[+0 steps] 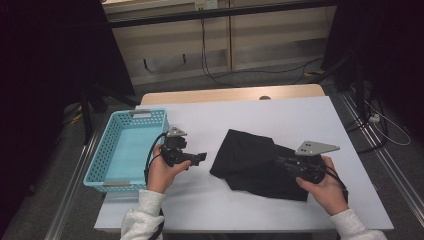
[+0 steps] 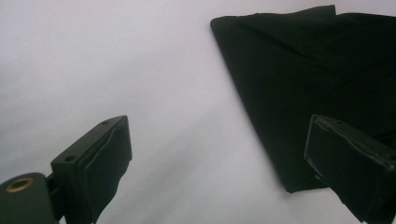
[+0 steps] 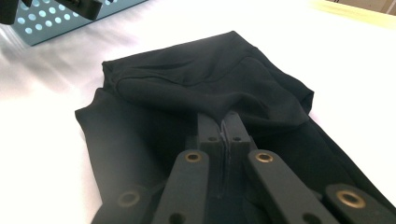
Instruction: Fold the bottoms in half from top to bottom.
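Note:
A black cloth (image 1: pixel 255 160) lies folded and rumpled on the white table (image 1: pixel 300 115), right of centre. My right gripper (image 1: pixel 280 162) rests on the cloth's right part. In the right gripper view its jaws (image 3: pixel 223 122) are shut together on a raised fold of the cloth (image 3: pixel 187 74), which drapes away from them. My left gripper (image 1: pixel 202 157) hovers just left of the cloth, pointing toward it. In the left gripper view it (image 2: pixel 217 140) stands open with nothing but bare table between its fingers, and the cloth's (image 2: pixel 303 70) near corner sits by the right finger.
A light blue perforated basket (image 1: pixel 112 127) stands at the table's left edge, with nothing in the part I can see; its wall (image 3: pixel 70 23) shows at the top left of the right gripper view. Bare table lies in front of and behind the cloth. Cables run over the floor beyond.

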A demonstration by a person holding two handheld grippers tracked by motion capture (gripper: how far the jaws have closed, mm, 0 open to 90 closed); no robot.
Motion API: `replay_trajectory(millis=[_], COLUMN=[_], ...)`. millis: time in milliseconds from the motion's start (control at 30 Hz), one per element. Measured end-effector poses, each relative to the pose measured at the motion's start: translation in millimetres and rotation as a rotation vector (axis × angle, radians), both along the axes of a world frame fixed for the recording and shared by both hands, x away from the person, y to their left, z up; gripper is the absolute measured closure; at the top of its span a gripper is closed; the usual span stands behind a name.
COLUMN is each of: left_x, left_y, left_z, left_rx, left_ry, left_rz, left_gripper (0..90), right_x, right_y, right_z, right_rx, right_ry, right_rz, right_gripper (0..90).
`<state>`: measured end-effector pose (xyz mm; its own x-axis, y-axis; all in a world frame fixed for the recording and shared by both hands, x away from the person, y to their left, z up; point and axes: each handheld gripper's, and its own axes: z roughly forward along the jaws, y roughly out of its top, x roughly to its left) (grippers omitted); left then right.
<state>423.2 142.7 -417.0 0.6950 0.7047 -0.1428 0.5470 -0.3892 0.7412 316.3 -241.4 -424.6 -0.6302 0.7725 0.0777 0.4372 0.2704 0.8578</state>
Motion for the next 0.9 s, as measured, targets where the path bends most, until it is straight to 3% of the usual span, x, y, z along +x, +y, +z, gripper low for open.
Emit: replay_trajectory(millis=[900], left_x=[1.3], left_y=[-3.3], left_z=[0.9], left_rx=[0.003], left_ry=[-0.001], left_rz=[-0.011], left_gripper=[7.2], right_x=[-7.4], right_y=[-16.2], right_z=[2.1], right_rx=[0.027], right_ry=[0.005], right_rz=[-0.031], right_gripper=[89.2])
